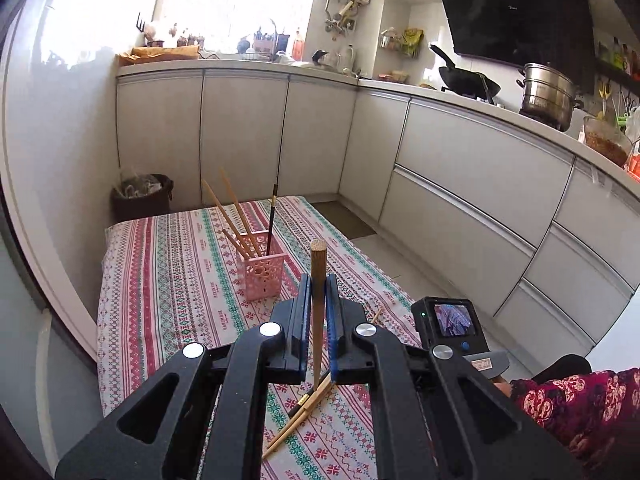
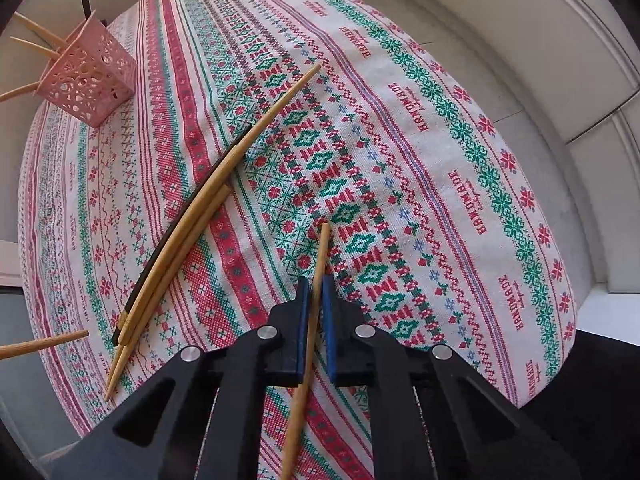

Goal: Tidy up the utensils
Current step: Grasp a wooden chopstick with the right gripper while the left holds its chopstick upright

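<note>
progress: partway | pink holder (image 1: 262,276) ahead of left gripper (image 1: 319,312) holds four chopsticks | both clamp one: left chopstick (image 1: 318,272), right gripper (image 2: 316,312) another (image 2: 316,280) | three loose chopsticks (image 2: 192,216) left of right fingers remain

Right hand-held gripper (image 2: 316,300): blue pads clamped on a bamboo chopstick (image 2: 308,344), its tip poking out over the cloth.
Loose chopsticks (image 2: 192,208): two bamboo and one dark, bunched side by side on the table, left of the gripper.
Pink holder (image 2: 90,80): far left, lattice walls, bamboo chopsticks sticking out.
Tablecloth (image 2: 440,160): red and green patterned bands.
Left edge: another bamboo chopstick tip (image 2: 48,342) juts in.
</note>
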### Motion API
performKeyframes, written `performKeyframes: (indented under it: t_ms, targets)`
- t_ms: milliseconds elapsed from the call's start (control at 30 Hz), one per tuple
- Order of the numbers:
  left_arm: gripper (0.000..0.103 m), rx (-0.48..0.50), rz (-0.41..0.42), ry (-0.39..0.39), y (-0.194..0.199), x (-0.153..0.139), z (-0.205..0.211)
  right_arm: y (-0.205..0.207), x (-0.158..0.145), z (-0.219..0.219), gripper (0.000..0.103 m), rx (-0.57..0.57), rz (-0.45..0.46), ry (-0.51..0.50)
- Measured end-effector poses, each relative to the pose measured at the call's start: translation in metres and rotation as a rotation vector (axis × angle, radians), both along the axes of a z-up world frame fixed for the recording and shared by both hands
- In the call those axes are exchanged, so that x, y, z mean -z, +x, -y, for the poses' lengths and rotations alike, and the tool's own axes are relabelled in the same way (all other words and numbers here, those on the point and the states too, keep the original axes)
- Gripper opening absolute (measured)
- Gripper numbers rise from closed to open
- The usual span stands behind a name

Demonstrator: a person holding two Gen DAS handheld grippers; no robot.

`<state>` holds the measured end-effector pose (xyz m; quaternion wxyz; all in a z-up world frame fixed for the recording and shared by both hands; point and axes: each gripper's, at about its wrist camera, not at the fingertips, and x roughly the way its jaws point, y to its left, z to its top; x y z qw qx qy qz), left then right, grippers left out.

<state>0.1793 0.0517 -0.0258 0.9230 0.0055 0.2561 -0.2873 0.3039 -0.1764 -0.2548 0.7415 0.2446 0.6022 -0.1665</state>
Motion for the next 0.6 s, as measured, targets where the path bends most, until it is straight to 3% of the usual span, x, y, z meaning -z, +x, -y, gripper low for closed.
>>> performKeyframes:
  t_ms: [267,467,600]
  targets:
    - [0.006,-0.029,-0.004,-0.023,-0.004,0.000,0.002,-0.055,-0.050,0.005,0.006,-0.075,0.239,0.015]
    - [0.006,-0.057,-0.006,-0.027,-0.006,0.003,0.009,-0.081,-0.122,-0.021,0.006,-0.166,0.533,-0.121]
    - [0.006,-0.074,0.011,-0.023,-0.011,0.001,0.015,-0.085,-0.159,-0.032,0.006,-0.188,0.677,-0.169]
